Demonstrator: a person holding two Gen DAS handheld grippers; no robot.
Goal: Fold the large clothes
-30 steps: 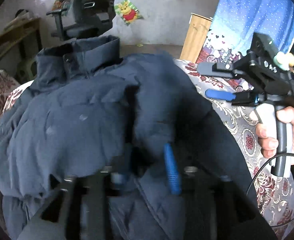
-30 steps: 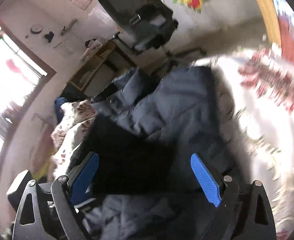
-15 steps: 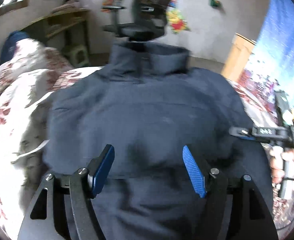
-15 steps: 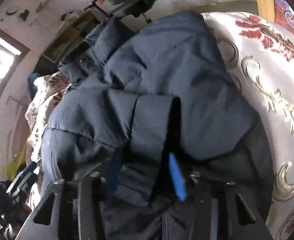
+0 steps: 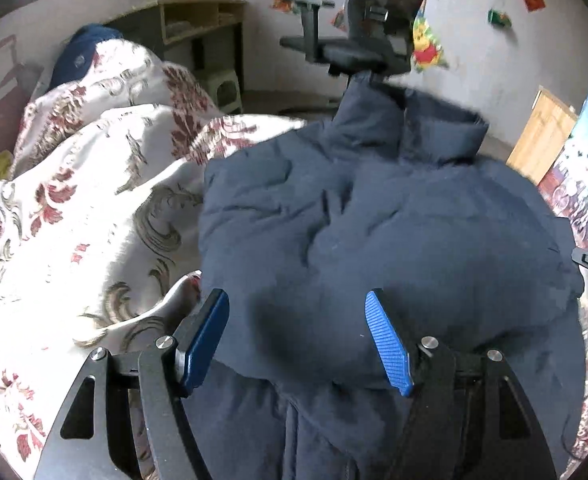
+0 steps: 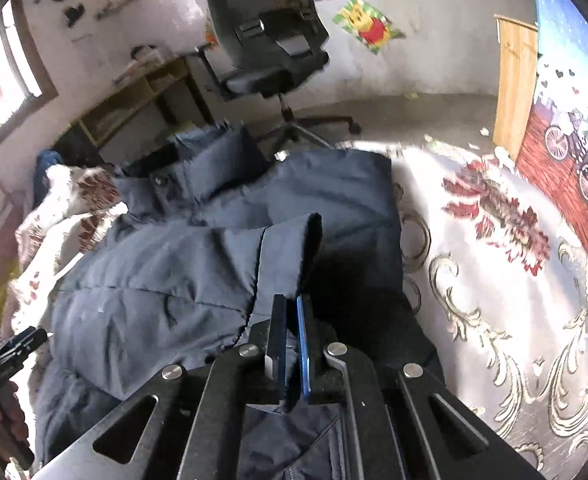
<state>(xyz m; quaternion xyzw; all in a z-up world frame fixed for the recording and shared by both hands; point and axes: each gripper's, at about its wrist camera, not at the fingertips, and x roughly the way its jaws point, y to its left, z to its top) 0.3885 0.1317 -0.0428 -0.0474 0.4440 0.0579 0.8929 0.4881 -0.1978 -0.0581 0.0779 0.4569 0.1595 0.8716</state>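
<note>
Across the middle of both frames, the navy puffer jacket [image 5: 373, 240] lies spread on the floral bed [image 5: 74, 220], collar toward the top. The right gripper [image 6: 292, 344] has just been closing, its jaws pinched nearly together on a fold of the jacket's edge at lower centre. The left gripper [image 5: 305, 340] hangs wide open over the hem, holding nothing. My guess: soft, bulky, slippery stuff, so grab hems or seams. No readable brands or labels.
</note>
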